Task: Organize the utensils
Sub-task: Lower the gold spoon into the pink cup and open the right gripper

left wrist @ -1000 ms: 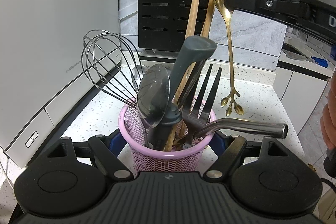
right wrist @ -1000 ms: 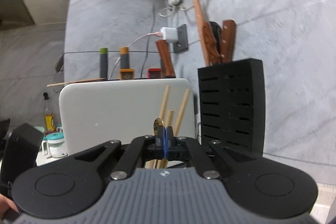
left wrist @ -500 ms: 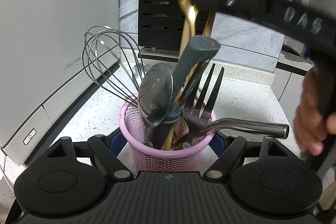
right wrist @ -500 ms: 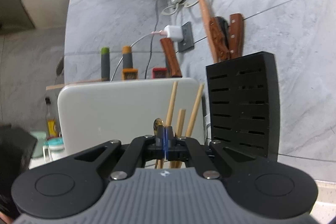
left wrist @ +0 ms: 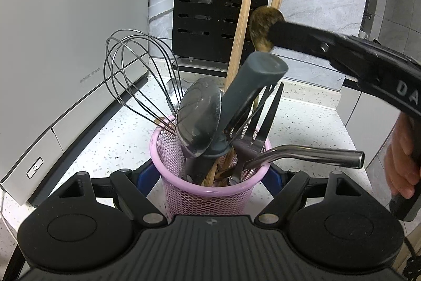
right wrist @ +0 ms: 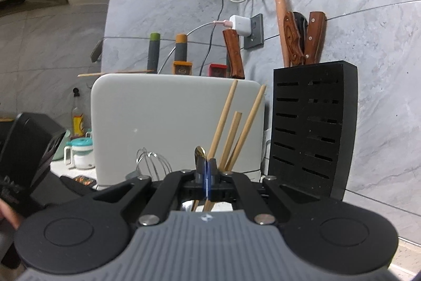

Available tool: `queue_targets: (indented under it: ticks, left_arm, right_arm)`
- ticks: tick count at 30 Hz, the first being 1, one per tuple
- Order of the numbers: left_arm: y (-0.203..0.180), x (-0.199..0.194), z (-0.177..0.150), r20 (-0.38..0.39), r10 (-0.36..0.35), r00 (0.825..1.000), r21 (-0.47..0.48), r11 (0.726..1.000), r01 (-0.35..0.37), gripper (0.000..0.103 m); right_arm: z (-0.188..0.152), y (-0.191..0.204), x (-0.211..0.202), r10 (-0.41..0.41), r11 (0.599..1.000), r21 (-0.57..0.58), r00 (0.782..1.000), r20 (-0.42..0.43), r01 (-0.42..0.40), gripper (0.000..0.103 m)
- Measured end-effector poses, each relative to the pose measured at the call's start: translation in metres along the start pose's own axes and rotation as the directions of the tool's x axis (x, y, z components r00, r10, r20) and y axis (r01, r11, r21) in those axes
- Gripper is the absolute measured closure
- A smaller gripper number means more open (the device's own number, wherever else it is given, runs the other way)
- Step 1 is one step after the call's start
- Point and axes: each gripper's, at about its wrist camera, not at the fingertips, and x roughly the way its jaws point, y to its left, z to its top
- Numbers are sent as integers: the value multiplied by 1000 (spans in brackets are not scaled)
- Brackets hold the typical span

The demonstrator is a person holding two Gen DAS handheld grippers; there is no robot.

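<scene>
In the left wrist view, a pink mesh cup (left wrist: 210,202) sits between my left gripper's (left wrist: 210,173) blue pads, which press its sides. It holds a wire whisk (left wrist: 136,70), a steel spoon (left wrist: 200,115), a grey handle (left wrist: 252,80), black forks (left wrist: 260,120), a bent steel straw (left wrist: 315,154) and wooden chopsticks (left wrist: 244,17). My right gripper (left wrist: 275,30) reaches in from the right, shut on the bowl of a gold spoon (left wrist: 263,25) just above the grey handle. The spoon's stem drops behind that handle. The right wrist view shows my right gripper (right wrist: 206,170) pinching the gold spoon (right wrist: 200,152) beside the chopsticks (right wrist: 223,120).
A white appliance (left wrist: 65,44) stands at the left of the speckled counter (left wrist: 302,117). A black knife block (left wrist: 218,4) stands at the back, with wooden knife handles (right wrist: 302,38) on top. A person's hand (left wrist: 402,162) holds the right gripper's grip at the right edge.
The right gripper has carried the gold spoon from the upper right to over the cup and lowered it, so its stem now runs behind the grey handle. The left gripper and cup stayed put.
</scene>
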Motion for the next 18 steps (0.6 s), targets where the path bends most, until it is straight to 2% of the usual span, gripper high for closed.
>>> queue_targets:
  ticks: [8,15,18]
  left_arm:
    - [0,0,-1,1,0,1000,0,1000,0,10]
    - [-1,0,-1,4,3,1000,19,1000,-3,10]
    - [-1,1,0,1,-2,1000,9,1000,2,10]
  right_arm:
    - [-11,-2,3,25,999,-30,994,-108,-28,103]
    - [-23,2,23,36,998,-40,969,-246,-48,103]
    - [-22,0,27,41,999,-12,963,-266,-46,103]
